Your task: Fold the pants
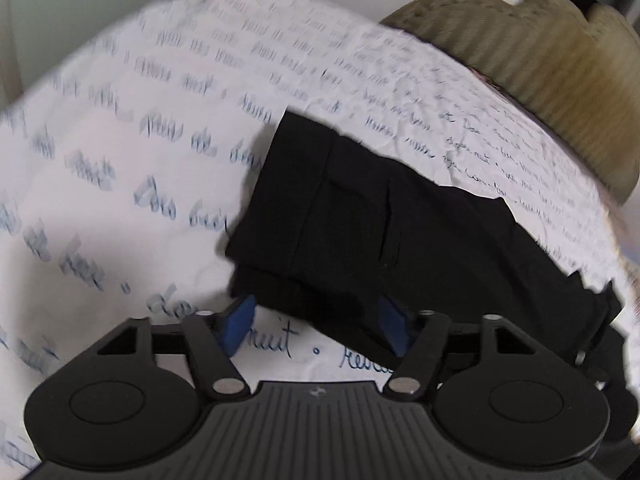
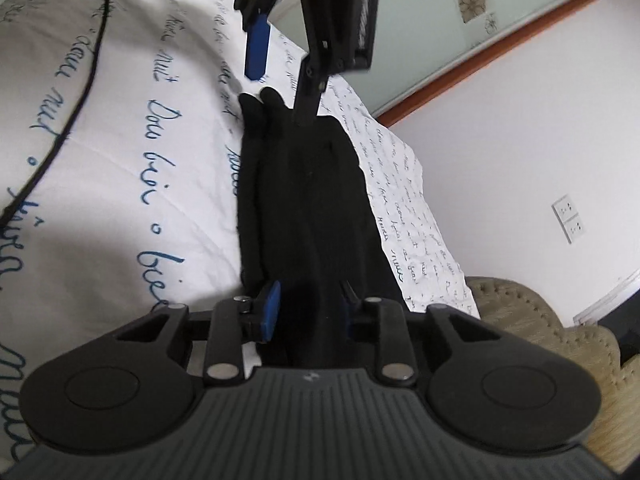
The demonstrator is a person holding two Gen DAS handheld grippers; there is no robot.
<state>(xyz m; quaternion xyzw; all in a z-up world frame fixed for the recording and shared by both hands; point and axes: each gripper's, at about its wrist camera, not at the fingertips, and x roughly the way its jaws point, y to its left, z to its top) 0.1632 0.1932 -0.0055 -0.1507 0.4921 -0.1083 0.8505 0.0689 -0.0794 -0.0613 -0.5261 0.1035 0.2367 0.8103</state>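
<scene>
The left claw (image 1: 316, 324) stands wide, its blue pads either side of the near edge of the folded black cloth pants (image 1: 360, 216), the cloth lying between them but not pinched. The right claw (image 2: 308, 306) is narrower, with the dark fabric bunched between its blue pads; it looks closed on the pants, though the far pad is mostly hidden by cloth.

The pants lie straight ahead of both claws as a compact stack of layers on the bed's white sheet printed with blue handwriting (image 1: 120, 160). The folding looks nearly finished. To finish well, I would lower both claws together, let the top layer settle square on those beneath, then free the fabric without dragging it.

Beyond the left claw and to its right sits an olive ribbed cushion (image 1: 540, 64). To the right claw's left, a black cable (image 2: 86, 84) trails over the sheet, well apart from the pants. The left claw's image is blurred.
</scene>
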